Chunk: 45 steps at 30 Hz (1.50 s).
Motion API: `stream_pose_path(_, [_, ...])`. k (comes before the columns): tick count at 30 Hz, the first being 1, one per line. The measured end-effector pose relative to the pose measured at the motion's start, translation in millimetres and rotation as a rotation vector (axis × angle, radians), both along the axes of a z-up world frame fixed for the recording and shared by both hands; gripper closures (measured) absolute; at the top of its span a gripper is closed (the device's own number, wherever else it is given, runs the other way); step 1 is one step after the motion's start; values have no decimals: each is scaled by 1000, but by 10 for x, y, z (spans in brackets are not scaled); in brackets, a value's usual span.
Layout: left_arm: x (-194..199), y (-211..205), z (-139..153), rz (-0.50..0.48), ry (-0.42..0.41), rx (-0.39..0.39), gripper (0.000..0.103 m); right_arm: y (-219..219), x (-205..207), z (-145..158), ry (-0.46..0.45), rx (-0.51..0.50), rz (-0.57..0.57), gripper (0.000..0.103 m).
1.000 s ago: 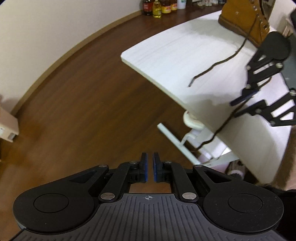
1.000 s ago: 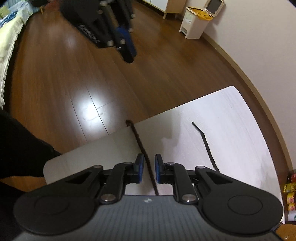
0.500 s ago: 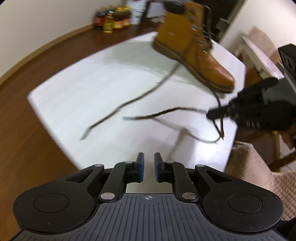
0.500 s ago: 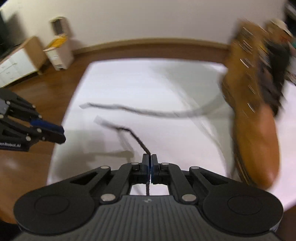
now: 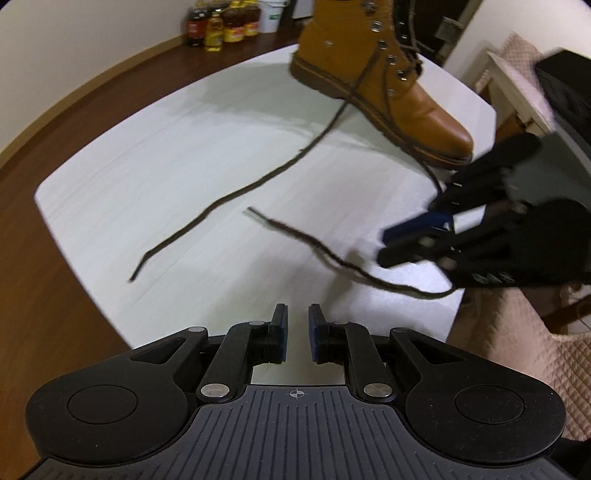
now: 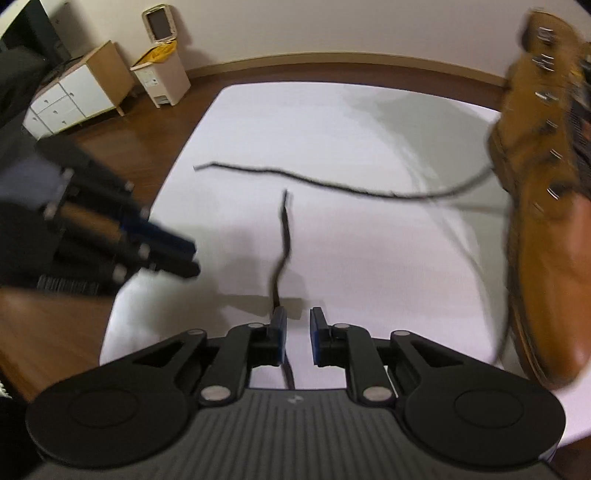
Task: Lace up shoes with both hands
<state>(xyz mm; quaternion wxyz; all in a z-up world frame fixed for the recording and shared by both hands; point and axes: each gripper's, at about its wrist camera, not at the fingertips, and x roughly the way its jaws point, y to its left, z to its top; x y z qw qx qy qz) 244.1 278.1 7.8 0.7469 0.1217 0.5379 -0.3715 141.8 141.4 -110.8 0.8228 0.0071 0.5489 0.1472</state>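
- White bench (image 5: 155, 177) carries everything.
- Tan boot (image 5: 388, 85) stands at its far side, two dark lace ends trailing across the top.
- Right gripper (image 6: 297, 336): fingers opening, one lace end (image 6: 282, 236) loose between them.
- Left gripper (image 5: 297, 332): fingers slightly apart, empty.

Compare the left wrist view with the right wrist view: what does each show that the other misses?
Left wrist only: bottles on the floor by the wall and quilted pink fabric. Right wrist only: a white cabinet and a lidded bin. Both show the tan boot, its two loose lace ends on the white table, and the other gripper; a lace runs past the right gripper, whose fingers are opening.
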Motion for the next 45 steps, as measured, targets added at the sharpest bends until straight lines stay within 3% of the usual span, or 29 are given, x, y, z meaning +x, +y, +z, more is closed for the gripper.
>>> stream_pose_path(3, [-36,98,34,28,-7,3,90,79,240,-68,17,12,-8,88])
stream_pose_path(10, [-115,304,67,82,1,-2,89,405,547,-142,-92,-123,63,88])
stream_pose_path(14, [-166,359,76,86,0,-3,89,501,610,-181,-103,-136,77,88])
stream_pose_path(16, [-193,367,95,83,-13,-5,88,532,626,-191,-107,-131,73,91])
stream_pose_path(17, [-202,364,104,79,-17,-8,88,528,630,-194,-105,-120,64,100])
stream_pose_path(19, [-216,329,146,75,-35,-24,85,442,633,-189,-86,-51,5,100])
stream_pose_path(25, [-212,43,385,46,-104,-124,80,-384,406,-27,-61,409,-471,100])
stream_pose_path(31, [-169,-441,613,-14,-181,-201,80,-888,2,147,-107,633,-766,100])
stream_pose_path(37, [-166,-834,766,-76,-205,-247,80,-1058,-263,281,-154,714,-877,100])
stream_pose_path(41, [-167,-978,827,-124,-201,-261,99,-1125,-377,331,-167,732,-907,100])
stream_pose_path(45, [-238,-1063,928,-207,-270,-247,100,-1241,-510,417,-201,724,-942,100])
